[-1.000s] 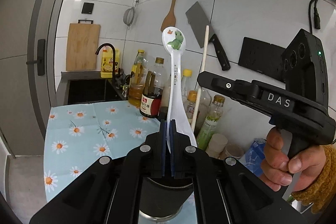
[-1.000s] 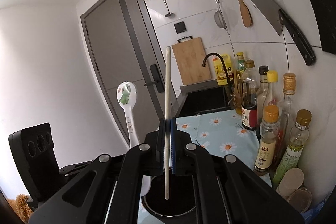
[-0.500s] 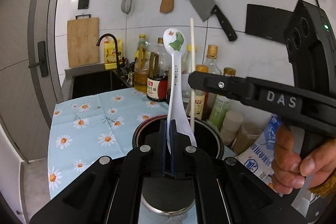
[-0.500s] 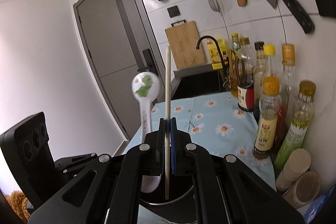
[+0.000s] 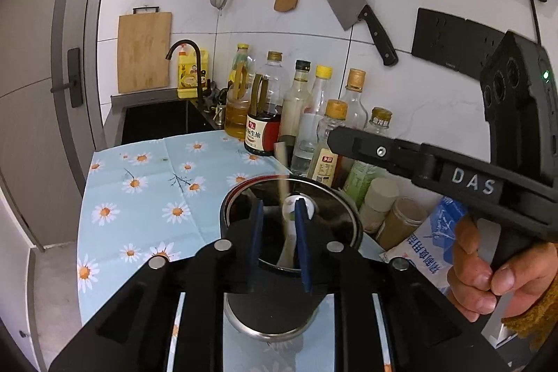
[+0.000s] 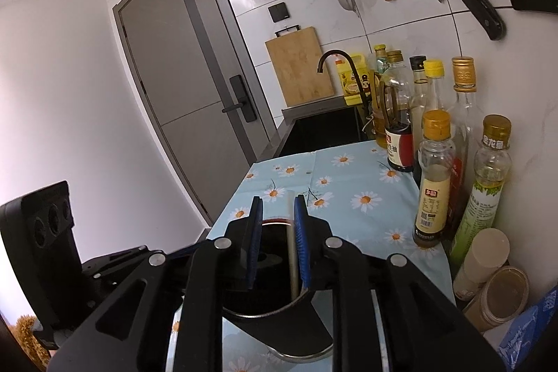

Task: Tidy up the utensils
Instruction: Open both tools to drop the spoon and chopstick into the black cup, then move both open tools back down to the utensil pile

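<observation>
Both tongs hang over the dark round metal utensil holder (image 5: 343, 218) at lower centre. The left gripper (image 5: 278, 234) is opening, the white ceramic spoon (image 5: 291, 234) loose between its pads, bowl half hidden inside. The right gripper (image 6: 277, 241) is opening too; its pale wooden chopstick (image 6: 292, 253) blurs, lower end lost in the holder.

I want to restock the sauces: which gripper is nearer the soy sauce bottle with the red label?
Neither clearly: both the left gripper and the right gripper hang over the black holder, jaws opening, well short of the soy sauce bottle by the wall.
</observation>
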A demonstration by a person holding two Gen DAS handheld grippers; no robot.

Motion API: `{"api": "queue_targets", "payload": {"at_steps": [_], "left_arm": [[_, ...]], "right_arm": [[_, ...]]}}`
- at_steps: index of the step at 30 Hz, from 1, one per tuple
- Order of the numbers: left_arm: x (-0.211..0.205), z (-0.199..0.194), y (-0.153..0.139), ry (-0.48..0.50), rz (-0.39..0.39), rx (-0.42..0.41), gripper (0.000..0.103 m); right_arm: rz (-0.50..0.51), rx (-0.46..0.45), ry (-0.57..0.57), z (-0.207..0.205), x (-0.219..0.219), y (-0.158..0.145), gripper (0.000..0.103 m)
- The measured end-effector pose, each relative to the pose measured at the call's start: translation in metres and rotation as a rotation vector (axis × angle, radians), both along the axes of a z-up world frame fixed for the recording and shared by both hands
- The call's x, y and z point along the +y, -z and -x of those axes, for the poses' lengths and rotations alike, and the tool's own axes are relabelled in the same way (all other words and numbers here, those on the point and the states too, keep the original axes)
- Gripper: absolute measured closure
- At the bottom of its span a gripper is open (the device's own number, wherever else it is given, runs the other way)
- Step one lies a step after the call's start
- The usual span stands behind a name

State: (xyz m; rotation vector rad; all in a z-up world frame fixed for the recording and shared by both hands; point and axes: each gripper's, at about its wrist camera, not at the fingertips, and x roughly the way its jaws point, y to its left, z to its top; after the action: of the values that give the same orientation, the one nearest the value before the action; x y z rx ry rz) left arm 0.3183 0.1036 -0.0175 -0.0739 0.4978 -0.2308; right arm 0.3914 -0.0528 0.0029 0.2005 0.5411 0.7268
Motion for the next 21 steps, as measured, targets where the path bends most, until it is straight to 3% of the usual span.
{"api": "queue_targets", "payload": {"at_steps": [9, 15, 21], "left_arm": [[0.005, 0.024, -0.016, -0.028, 0.032, 0.015, 0.085], [0.015, 0.055, -0.021, -0.051, 0.083, 0.072, 0.085], [0.016, 0.086, -0.015, -0.082, 0.078, 0.145, 0.085]], "right_arm": [[0.013, -0.002, -0.058, 0.019, -0.010, -0.016, 0.079], [0.125, -0.034, -0.203, 0.052, -0.004, -0.028, 0.079], [0.280, -0.048, -0.373, 0.091, 0.009, -0.021, 0.079]]}}
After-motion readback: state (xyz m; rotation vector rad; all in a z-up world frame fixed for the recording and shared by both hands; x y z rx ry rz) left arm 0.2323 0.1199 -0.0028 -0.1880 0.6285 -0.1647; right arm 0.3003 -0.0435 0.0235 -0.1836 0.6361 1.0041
